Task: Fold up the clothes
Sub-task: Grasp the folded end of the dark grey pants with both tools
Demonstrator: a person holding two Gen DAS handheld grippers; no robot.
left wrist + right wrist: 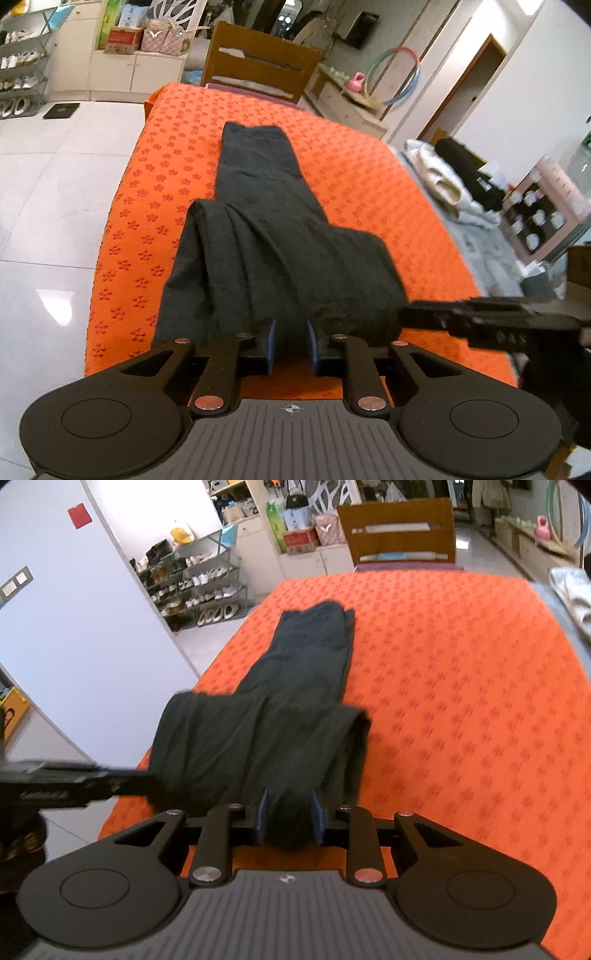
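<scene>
Dark garment [266,229] lies lengthwise on the orange table [369,177], running toward 12 o'clock. Left tongs [291,345] and right tongs [290,819] each pinch its raised near end; the lengthwise fold is incomplete.

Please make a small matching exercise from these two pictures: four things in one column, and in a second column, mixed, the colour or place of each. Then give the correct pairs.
Things:
1. dark garment
2. table cover
3. wooden chair
4. shoe rack

Descriptions:
A. orange with a flower pattern
B. behind the far end of the table
C. against the wall, full of shoes
D. its near edge gripped by both claws, left and right

Pairs: 1-D, 2-A, 3-B, 4-C
</scene>
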